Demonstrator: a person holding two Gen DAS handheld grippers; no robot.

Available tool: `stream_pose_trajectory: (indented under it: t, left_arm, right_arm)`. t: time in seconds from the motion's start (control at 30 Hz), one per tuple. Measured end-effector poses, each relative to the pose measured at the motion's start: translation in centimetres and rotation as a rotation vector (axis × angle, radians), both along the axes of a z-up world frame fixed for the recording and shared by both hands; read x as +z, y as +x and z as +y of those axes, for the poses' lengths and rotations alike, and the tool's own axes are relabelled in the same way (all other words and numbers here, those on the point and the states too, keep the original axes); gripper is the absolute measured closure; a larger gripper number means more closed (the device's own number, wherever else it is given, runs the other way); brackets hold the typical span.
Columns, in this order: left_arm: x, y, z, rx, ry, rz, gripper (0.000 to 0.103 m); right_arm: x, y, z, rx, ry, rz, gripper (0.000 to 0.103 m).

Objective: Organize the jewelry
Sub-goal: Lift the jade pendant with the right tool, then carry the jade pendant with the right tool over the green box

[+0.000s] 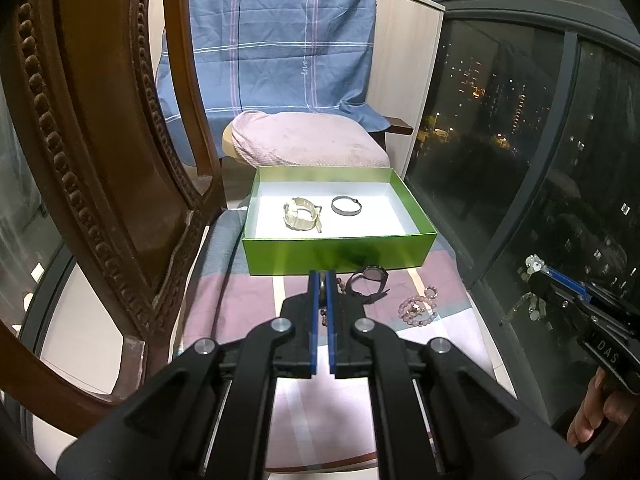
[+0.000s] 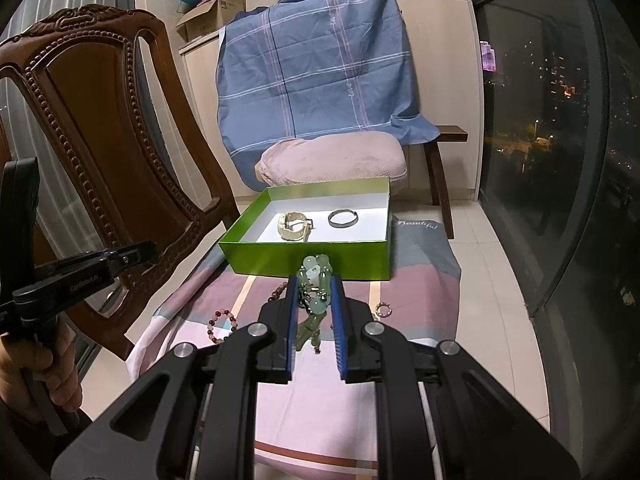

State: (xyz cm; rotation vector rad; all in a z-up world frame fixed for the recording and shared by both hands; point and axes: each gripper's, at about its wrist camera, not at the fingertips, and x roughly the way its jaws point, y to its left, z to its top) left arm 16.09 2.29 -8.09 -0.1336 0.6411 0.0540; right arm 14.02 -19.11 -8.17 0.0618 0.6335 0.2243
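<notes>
A green box (image 1: 340, 254) (image 2: 280, 254) stands on a striped cloth; inside lie a cream watch (image 1: 301, 213) (image 2: 293, 226) and a grey metal bangle (image 1: 347, 205) (image 2: 342, 218). My left gripper (image 1: 321, 276) is shut on a thin ring-like piece, held just before the box's front wall. My right gripper (image 2: 316, 280) is shut on a pale green bead bracelet (image 2: 314, 292), also in front of the box; it shows in the left wrist view (image 1: 538, 266) at the right. On the cloth lie a black watch (image 1: 370, 280), a pink bead bracelet (image 1: 418, 310) and a red-pink bead bracelet (image 2: 222, 326).
A carved wooden chair (image 1: 100, 160) (image 2: 100, 128) stands close on the left. A pink cushion (image 1: 312, 140) and blue plaid sheet (image 1: 272, 40) lie behind the box. A dark glass window (image 1: 540, 140) runs along the right. A small bead ring (image 2: 383, 311) lies on the cloth.
</notes>
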Motion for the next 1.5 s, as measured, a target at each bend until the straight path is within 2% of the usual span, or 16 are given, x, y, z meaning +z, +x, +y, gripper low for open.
stream_pose_trajectory:
  t: [0.4,0.7,0.87,1.07,1.3,1.5]
  left_arm:
    - [-0.7,0.7,0.0,-0.002,-0.005,0.016,0.099]
    - [-1.1,3.0,1.0,0.022,-0.021,0.044,0.099]
    - [0.0,6.8,2.5,0.046,-0.035,0.044,0.099]
    - [0.8,13.7,3.7,0.067,-0.001,0.063,0.099]
    - [-1.9,21.2,5.6,0.1,0.012,0.162,0.099]
    - [-5.6,24.3,7.4,0.13,-0.003,0.258,0.099]
  right_arm:
    - [-0.1,0.3,-0.4,0.001,0.01,0.014,0.087]
    - [0.2,2.7,-0.4,0.008,0.03,0.022,0.087]
    - [1.6,7.3,-0.6,0.008,0.064,0.018,0.087]
    - [1.5,16.3,0.4,0.012,0.012,0.029,0.087]
    - [-3.5,26.9,0.4,-0.033,-0.038,0.155,0.087]
    - [-6.7,30.8,-0.7,-0.108,-0.055,0.233,0.085]
